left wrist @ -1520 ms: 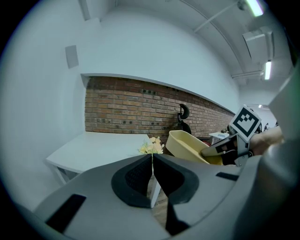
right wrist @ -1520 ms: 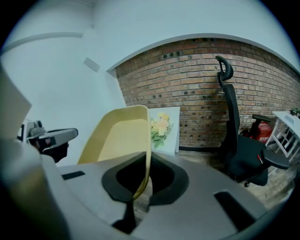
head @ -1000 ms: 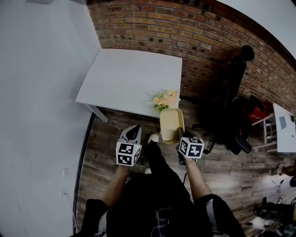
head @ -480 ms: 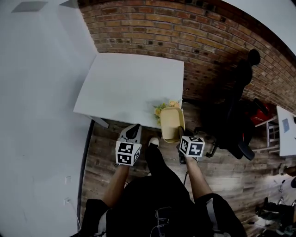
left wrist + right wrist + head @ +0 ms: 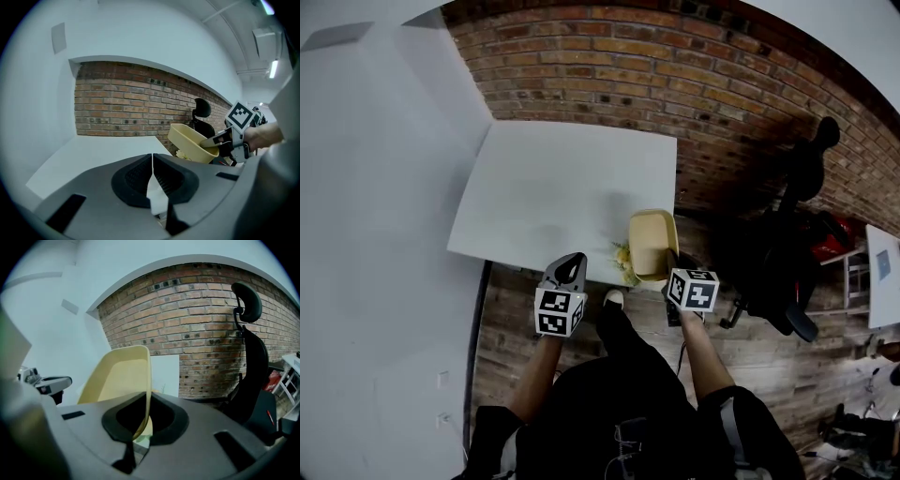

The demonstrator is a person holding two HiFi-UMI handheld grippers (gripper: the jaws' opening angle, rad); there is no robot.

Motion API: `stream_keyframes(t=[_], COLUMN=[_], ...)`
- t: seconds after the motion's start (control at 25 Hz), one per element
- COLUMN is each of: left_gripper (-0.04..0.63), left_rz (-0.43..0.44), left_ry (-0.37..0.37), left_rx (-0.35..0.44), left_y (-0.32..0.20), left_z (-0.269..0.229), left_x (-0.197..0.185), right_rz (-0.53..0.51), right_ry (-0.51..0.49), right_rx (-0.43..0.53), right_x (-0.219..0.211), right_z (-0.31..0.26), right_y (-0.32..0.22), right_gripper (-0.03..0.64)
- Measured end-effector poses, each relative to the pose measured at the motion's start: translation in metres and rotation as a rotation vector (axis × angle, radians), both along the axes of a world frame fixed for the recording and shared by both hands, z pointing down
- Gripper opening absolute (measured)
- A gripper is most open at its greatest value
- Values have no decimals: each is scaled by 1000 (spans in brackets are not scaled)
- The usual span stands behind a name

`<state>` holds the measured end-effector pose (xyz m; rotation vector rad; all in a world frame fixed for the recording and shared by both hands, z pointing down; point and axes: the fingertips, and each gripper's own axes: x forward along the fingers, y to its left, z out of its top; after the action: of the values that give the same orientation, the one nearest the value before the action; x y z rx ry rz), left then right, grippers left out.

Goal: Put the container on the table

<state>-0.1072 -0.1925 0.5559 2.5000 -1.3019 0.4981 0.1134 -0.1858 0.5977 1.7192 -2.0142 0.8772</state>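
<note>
1. This looks like an office or studio workspace rather than a home.
2. An exposed red brick wall (image 5: 675, 75) runs along the far side and meets smooth white painted walls (image 5: 375, 234).
3. A plain white rectangular table (image 5: 562, 187) stands against the brick.
4. A black high-backed office chair with a headrest (image 5: 794, 187) stands near the table on a worn wooden plank floor (image 5: 525, 319).
5. A long strip light (image 5: 273, 69) hangs from the white ceiling.
6. At the right edge is a second white furniture piece (image 5: 883, 272), possibly another desk. It is too small to tell.
</note>
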Motion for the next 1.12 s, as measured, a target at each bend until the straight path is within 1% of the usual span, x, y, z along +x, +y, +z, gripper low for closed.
stream_keyframes(t=[0.24,0.6,0.88,1.12], left_gripper=[20,20,20,20], left_rz=[6,17,33,41], left_ry=[-4,-16,-32,-47], left_rx=[-6,-28,-42,-46], left_y=[-51,-116,-153,-172], left_z=[-2,-1,2,5], left_x=[11,24,34,39], right_rz=[17,35,59,68], right_ry=[11,4,-17,-31], right_rx=[13,-1,-12,-16], right_x=[18,38,49,54], right_z=[-7,-7,0,5], right_y=[-56,-131,-179,-212], right_gripper=[26,26,26,26])
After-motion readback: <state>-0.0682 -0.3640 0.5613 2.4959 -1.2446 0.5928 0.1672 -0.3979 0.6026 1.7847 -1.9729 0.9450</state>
